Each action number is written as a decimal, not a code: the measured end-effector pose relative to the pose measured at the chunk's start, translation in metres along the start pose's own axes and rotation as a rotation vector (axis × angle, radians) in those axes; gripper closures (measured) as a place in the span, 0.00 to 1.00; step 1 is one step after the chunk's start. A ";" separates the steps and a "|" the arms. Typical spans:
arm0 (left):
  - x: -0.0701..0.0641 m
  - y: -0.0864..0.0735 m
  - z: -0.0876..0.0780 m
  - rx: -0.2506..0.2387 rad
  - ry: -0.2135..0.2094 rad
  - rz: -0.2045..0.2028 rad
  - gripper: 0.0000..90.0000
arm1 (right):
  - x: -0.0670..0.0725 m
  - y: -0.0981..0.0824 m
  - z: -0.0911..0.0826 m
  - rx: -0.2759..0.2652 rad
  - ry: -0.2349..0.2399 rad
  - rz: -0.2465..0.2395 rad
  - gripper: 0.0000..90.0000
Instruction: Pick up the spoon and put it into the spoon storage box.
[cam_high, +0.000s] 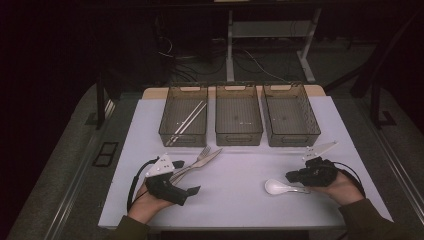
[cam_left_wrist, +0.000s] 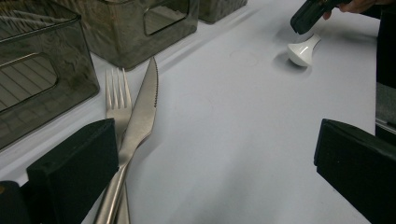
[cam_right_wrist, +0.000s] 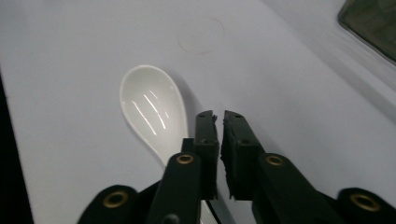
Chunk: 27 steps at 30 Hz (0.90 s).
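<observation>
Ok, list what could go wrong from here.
1. The right gripper sits over the white spoon's handle with its jaws nearly shut and only a thin gap, so a grab now may pinch beside the handle and skid the spoon.
2. The knife lies across the fork beside the open left gripper; lifting one could drag the other along.
</observation>
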<state>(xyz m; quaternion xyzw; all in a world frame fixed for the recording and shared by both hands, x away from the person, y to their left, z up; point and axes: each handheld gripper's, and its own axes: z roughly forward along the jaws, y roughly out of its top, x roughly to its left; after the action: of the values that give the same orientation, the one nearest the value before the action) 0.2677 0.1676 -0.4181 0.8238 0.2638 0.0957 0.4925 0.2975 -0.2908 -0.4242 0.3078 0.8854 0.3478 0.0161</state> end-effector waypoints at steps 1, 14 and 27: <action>0.000 0.000 0.000 0.000 0.001 0.000 0.00 | 0.000 0.000 0.000 -0.003 0.013 -0.001 0.84; 0.000 0.000 -0.001 -0.004 0.001 -0.007 0.00 | 0.002 -0.001 0.013 0.038 0.090 -0.055 0.67; -0.001 -0.001 -0.001 -0.002 0.002 -0.006 0.00 | 0.009 -0.004 0.020 0.084 0.097 -0.125 0.70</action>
<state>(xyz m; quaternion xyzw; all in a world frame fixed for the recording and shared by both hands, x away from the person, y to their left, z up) 0.2664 0.1682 -0.4183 0.8224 0.2669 0.0954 0.4933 0.2930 -0.2760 -0.4402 0.2353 0.9164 0.3233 -0.0181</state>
